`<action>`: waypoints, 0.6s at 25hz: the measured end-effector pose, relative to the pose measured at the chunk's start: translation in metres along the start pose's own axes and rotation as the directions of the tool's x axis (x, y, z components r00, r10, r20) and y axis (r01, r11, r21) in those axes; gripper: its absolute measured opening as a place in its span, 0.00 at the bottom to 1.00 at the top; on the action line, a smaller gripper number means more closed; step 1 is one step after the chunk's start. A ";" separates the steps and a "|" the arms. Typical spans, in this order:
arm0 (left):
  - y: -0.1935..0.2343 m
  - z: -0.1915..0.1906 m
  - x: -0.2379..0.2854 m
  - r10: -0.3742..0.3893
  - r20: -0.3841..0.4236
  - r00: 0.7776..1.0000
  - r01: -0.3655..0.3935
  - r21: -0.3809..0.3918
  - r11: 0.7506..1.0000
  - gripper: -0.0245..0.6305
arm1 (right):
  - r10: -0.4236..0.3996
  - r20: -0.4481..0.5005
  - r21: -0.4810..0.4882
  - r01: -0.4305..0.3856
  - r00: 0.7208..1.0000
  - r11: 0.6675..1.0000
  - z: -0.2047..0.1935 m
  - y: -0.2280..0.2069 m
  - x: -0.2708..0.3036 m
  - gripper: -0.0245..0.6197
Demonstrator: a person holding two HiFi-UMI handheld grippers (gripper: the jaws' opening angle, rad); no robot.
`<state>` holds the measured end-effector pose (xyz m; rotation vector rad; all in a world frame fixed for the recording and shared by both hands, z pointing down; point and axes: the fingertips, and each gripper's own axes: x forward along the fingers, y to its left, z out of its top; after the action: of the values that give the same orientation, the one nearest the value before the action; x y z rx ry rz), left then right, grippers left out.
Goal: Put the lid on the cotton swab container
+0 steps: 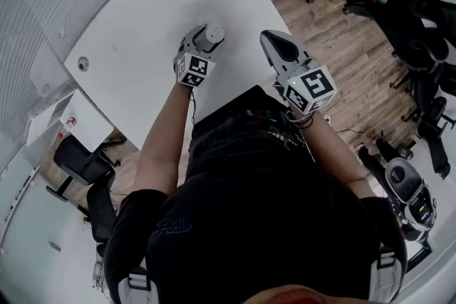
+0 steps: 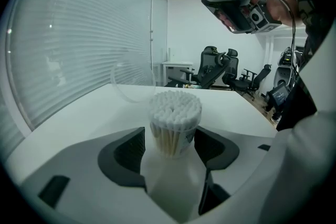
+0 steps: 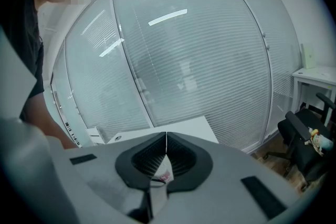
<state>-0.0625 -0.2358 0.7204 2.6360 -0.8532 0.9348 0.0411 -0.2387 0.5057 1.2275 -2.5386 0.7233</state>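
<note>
1. One white table (image 1: 142,32) carried the task's things, and several black chairs (image 2: 215,65) stood past its far end.
2. Two grippers were in use. The left gripper (image 2: 170,138) sat low over the table with its jaws clamped on the container. The right gripper (image 3: 166,139) was raised clear of the table, its jaws pressed together with nothing between them.
3. One swab container (image 2: 175,123) stood upright between the left jaws. It was open at the top and packed full of cotton swabs (image 2: 176,107), white tips up.
4. One clear round lid (image 2: 133,83) lay on the table just behind the container, apart from it and from both grippers.
</note>
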 end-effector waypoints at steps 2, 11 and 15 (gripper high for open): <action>0.000 -0.001 0.000 -0.006 -0.009 1.000 0.006 0.010 1.000 0.48 | 0.002 -0.012 0.003 -0.002 1.000 1.000 -0.004 0.001 0.001 0.08; 0.000 -0.002 0.008 0.013 -0.052 0.999 -0.011 0.028 1.000 0.44 | 0.008 -0.043 0.014 -0.007 0.999 1.000 -0.011 0.003 0.005 0.08; -0.003 -0.003 0.006 0.000 -0.048 0.999 0.002 0.029 1.000 0.44 | 0.013 -0.043 0.005 -0.013 0.999 1.000 -0.010 0.007 0.006 0.07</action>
<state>-0.0589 -0.2351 0.7263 2.6267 -0.8329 1.0132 0.0321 -0.2341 0.5143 1.1849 -2.5136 0.7506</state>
